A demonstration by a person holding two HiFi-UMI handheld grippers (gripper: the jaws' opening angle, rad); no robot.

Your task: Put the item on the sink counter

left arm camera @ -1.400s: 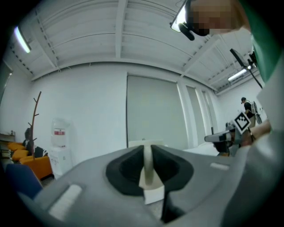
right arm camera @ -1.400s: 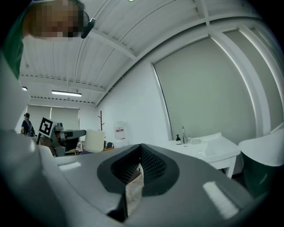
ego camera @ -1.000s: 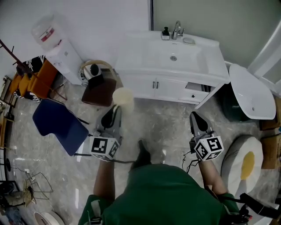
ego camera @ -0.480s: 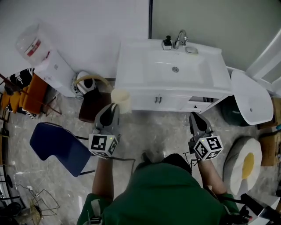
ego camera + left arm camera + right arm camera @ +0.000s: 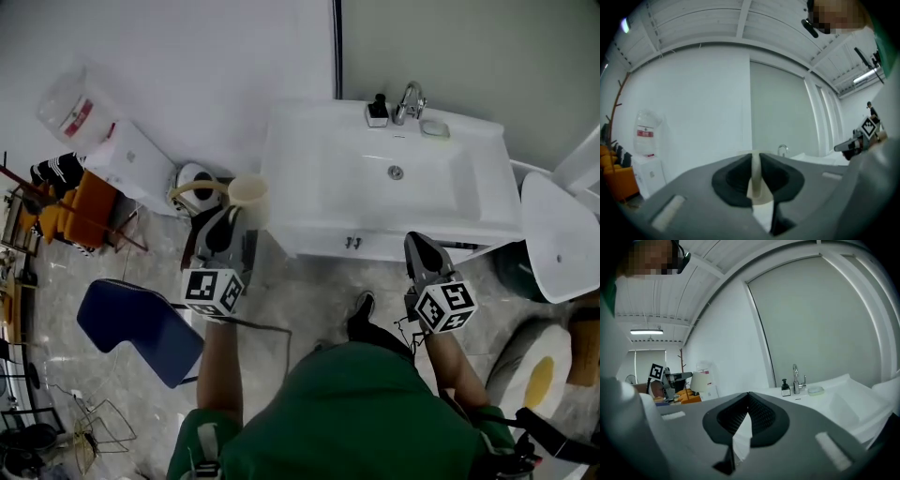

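Observation:
A cream cup (image 5: 247, 199) is clamped by its wall in my left gripper (image 5: 234, 217), just off the left front corner of the white sink counter (image 5: 300, 178). In the left gripper view the cup wall (image 5: 757, 187) stands between the narrow-set jaws of the left gripper (image 5: 755, 157). My right gripper (image 5: 417, 246) hovers at the counter's front edge, right of the basin, shut with nothing in it. The right gripper view shows that gripper (image 5: 748, 397) with its tips together, the counter (image 5: 834, 390) beyond, and the cup (image 5: 699, 381) far left.
A faucet (image 5: 408, 101), a soap dispenser (image 5: 377, 111) and a soap dish (image 5: 434, 128) line the counter's back edge. A blue chair (image 5: 141, 328), a water dispenser (image 5: 122, 155) and orange chairs (image 5: 80, 211) stand left. A white toilet (image 5: 562, 234) is right.
The person has stepped closer to the sink. The left gripper with the cup has moved up to the counter's left front corner; the right gripper now reaches the counter's front edge.

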